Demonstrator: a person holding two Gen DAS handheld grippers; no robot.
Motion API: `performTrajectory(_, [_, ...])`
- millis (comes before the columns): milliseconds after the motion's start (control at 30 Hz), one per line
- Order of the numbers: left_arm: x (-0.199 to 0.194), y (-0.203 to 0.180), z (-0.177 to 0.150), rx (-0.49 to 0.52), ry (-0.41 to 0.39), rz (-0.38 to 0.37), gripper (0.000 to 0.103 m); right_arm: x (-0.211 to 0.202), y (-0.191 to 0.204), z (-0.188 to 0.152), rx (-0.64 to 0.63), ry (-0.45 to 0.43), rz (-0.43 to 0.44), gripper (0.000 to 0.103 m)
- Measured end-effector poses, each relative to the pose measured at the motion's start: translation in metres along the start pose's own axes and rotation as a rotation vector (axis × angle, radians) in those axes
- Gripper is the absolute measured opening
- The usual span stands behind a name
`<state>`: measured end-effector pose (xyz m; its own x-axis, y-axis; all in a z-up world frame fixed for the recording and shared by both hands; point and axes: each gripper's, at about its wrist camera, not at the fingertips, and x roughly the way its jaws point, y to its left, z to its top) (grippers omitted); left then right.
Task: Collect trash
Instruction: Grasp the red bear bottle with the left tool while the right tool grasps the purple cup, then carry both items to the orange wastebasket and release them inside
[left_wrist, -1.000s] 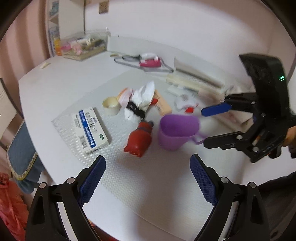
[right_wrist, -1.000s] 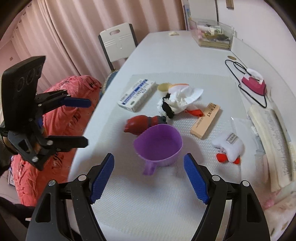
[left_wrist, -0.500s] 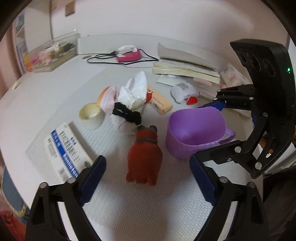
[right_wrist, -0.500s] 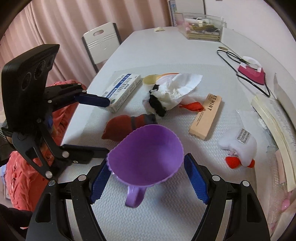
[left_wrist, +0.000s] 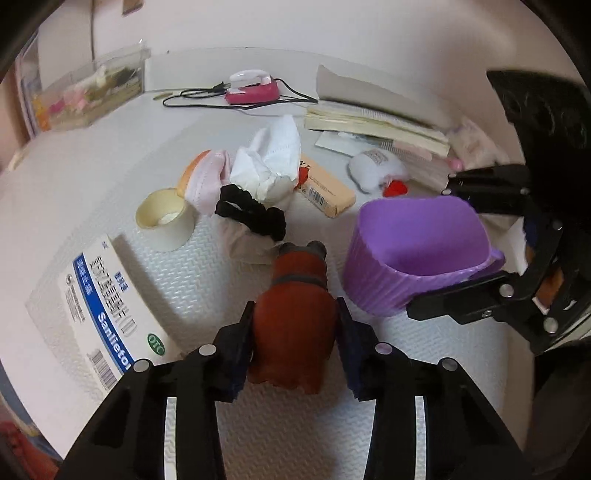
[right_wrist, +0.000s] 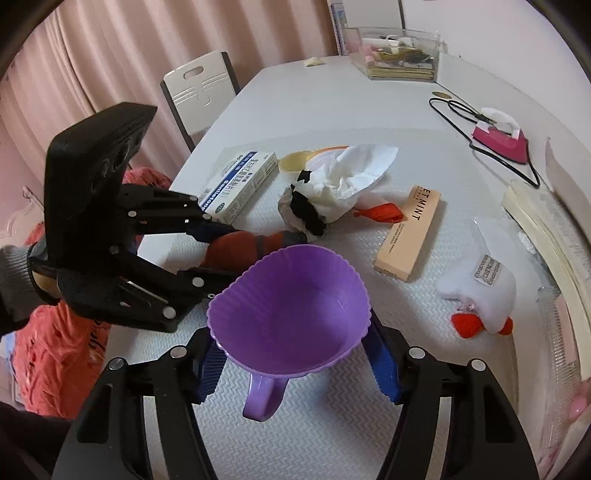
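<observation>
On the mat, the purple cup (right_wrist: 291, 310) sits empty between closing right claw (right_wrist: 295, 363) pads.

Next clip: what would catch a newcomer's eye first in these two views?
The purple ribbed cup dominates the right wrist view, sitting between the fingers of the right claw, which is closing on it. Just left of it on the white mat, the left claw is closing around a reddish-brown bottle lying on its side. Behind them sits a heap of crumpled white tissue with a black scrunchie.
</observation>
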<state>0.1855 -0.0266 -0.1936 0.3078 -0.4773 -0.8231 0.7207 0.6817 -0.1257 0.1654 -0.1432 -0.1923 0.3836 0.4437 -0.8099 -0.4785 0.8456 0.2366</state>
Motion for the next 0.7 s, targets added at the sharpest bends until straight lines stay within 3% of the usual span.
performTrajectory(167, [-0.011,-0.016,-0.003,-0.007,0.005,0.019,0.042,-0.018,0.0,0.0,-0.034,0.004,0.02,0.066])
performTrajectory(400, [-0.058,-0.047,-0.009,-0.077,-0.039,0.071,0.042,-0.057,0.007,-0.002,-0.099,0.013,0.07,0.066])
performTrajectory(700, [-0.139,-0.071,-0.039,-0.211,-0.125,0.229,0.042,-0.097,0.05,0.012,-0.244,-0.007,0.197,0.066])
